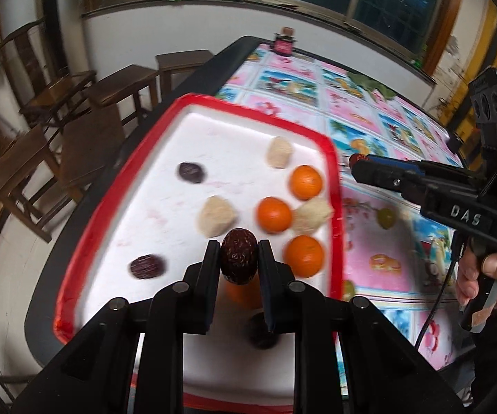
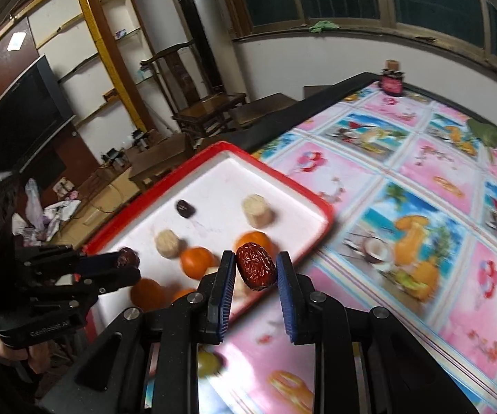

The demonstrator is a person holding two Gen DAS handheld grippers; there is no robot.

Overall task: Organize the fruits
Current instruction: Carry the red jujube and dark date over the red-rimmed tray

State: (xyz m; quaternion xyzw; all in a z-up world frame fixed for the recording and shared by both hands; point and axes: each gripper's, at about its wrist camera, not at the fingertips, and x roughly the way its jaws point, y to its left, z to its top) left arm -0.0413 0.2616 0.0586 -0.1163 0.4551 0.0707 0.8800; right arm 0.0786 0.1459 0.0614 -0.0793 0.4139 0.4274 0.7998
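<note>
Two red dates are up in the air, one in each of my grippers. My left gripper (image 1: 240,258) is clenched on a dark, wrinkled date (image 1: 239,258), pinched upright between its black fingers (image 1: 210,269) above the near part of the red-rimmed white tray (image 1: 86,227). My right gripper (image 2: 255,270) is clamped on a brighter red date (image 2: 256,265) that sits tilted between the blue-ribbed pads (image 2: 227,276), just over the tray's near corner where it meets the tablecloth (image 2: 421,179). From the left wrist view I can see the right gripper (image 1: 353,164) side-on with the tip of its date (image 1: 354,158) poking out, and a person's hand (image 1: 490,276) on its handle. On the tray lie three oranges (image 1: 305,182) grouped toward the right edge, with a fourth partly hidden under my left fingers, three pale beige fruit pieces (image 1: 215,220) that I cannot identify, and loose dark dates (image 1: 190,171) on the left side plus one more in shadow close to the camera. Off the tray, on the flowery fruit-print cloth, sits a green grape (image 1: 386,217), and a second green one (image 1: 348,289) is just beside the tray's rim. A small dark jar (image 1: 284,44) stands at the far end of the table.
</note>
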